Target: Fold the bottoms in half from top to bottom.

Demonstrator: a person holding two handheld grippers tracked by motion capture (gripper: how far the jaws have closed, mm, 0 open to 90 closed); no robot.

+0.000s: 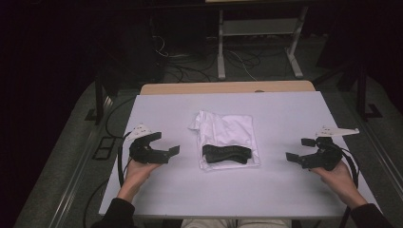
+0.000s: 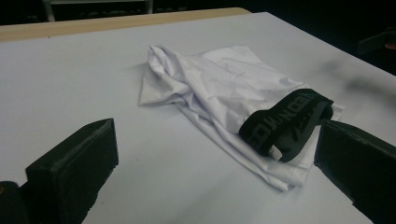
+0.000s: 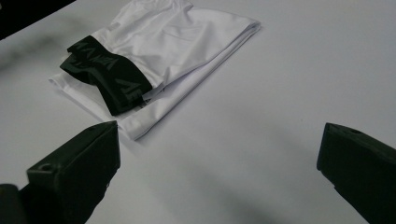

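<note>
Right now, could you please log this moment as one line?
garment: folded, mid-table | left gripper: open, apart | right gripper: open, apart

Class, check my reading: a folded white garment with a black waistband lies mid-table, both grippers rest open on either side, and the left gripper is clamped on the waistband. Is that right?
Not quite. The left gripper is not clamped on the black waistband; the high view shows it open, well apart from the white garment. The right gripper is open too, as you said.

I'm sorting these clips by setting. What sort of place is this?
Probably a lab or workshop set up for recording: a white-topped table in a dark room, loose cables on the floor, and a metal stand behind.
</note>
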